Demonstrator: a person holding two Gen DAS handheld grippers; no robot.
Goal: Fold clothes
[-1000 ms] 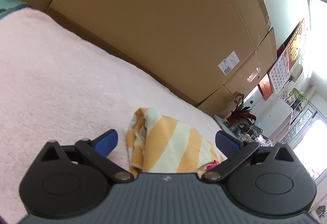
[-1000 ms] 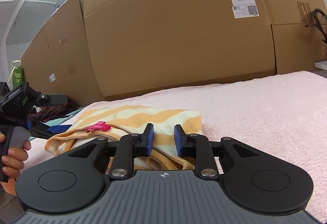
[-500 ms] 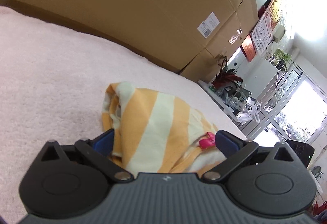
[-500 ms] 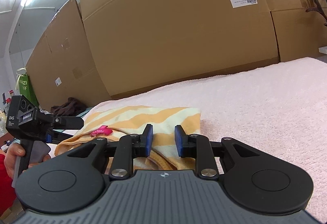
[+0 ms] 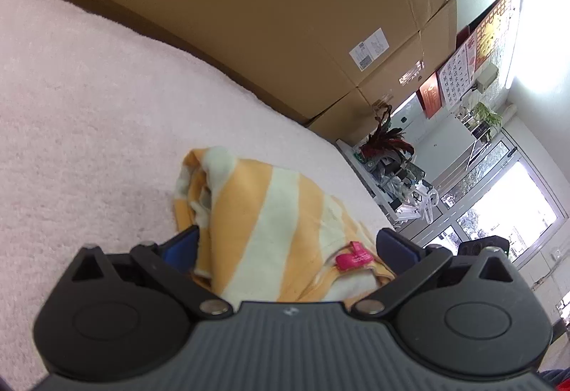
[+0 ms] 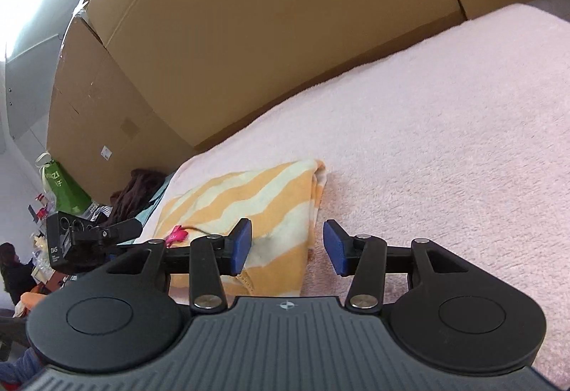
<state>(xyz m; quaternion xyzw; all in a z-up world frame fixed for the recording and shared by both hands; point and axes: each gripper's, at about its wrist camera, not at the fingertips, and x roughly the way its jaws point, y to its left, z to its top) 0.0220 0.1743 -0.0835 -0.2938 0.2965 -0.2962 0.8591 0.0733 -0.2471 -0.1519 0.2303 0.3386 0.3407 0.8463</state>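
The folded orange-and-cream striped garment (image 6: 256,209) lies on the pink blanket (image 6: 445,127) directly ahead of both claws — the right claw (image 6: 286,248), jaws just opened and gripping nothing, straddles its near right edge, while the left claw (image 5: 285,245) stands wide around its other end.

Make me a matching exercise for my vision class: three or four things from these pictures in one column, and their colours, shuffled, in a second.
Things:
1. folded striped fleece garment
2. small clip-like tag on the garment
3. fluffy blanket under the garment
4. large cardboard boxes behind the blanket

Colours:
A. brown
B. pale pink
C. orange and cream
D. bright magenta

Pairs: 1-C, 2-D, 3-B, 4-A
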